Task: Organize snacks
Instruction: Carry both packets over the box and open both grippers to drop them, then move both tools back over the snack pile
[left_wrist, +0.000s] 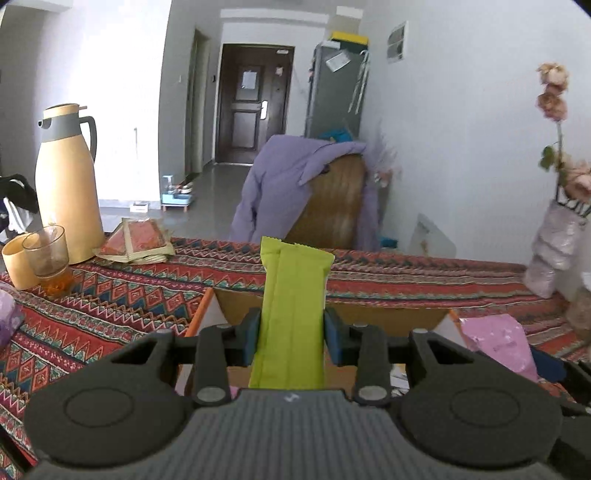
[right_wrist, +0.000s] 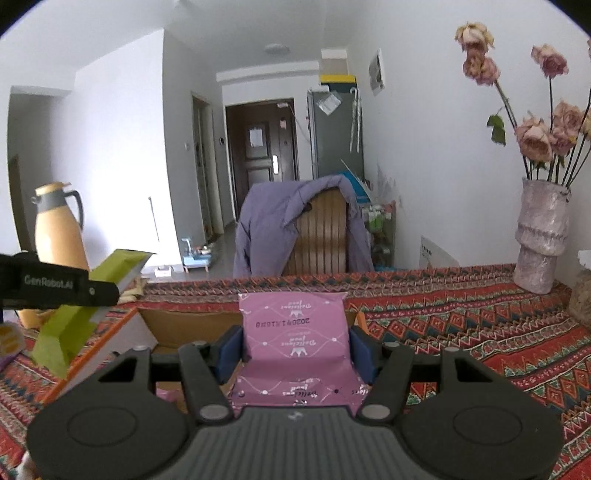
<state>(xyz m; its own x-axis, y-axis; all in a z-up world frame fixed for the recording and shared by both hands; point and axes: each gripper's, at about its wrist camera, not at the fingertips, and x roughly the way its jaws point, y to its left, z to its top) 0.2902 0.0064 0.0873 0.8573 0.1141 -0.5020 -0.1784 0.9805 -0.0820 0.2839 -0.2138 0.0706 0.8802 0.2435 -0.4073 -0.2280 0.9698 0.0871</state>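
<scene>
Through my left wrist camera, my left gripper (left_wrist: 291, 330) has its blue pads closed narrowly on the sides of a long lime-green foil snack bar (left_wrist: 293, 295), which stands up away from me with its crimped end highest. Under it is an open brown cardboard box with orange outer edges (left_wrist: 236, 306), sitting on a red patterned woven tablecloth (left_wrist: 110, 314). I am holding the bar above the box's opening, not resting in it. At the right edge a pink wrapper (left_wrist: 498, 343) shows, which I take to be the packet in my other gripper. Farther left on the cloth lie a small stack of flat red-and-cream sachets (left_wrist: 138, 240), beside a tall beige thermos jug with a grey handle (left_wrist: 68, 177) and a clear glass cup (left_wrist: 48, 251).

Through my right wrist camera, my right gripper (right_wrist: 297, 349) stands about half open, its pads pressed on both sides of a squarish pink plastic snack packet with white print (right_wrist: 295, 325). It too is above the same cardboard box (right_wrist: 177, 325). The left gripper (right_wrist: 99, 291) crosses the left side with the green bar (right_wrist: 74, 310) slanting through it. A mottled pinkish ceramic vase of dried roses (right_wrist: 541, 236) stands far right.

My judgement: two snacks are picked up and neither is yet sorted. The box's inside is mostly hidden, though something pink shows low in it, so I cannot tell how many remain. The sachets may still need tidying.
</scene>
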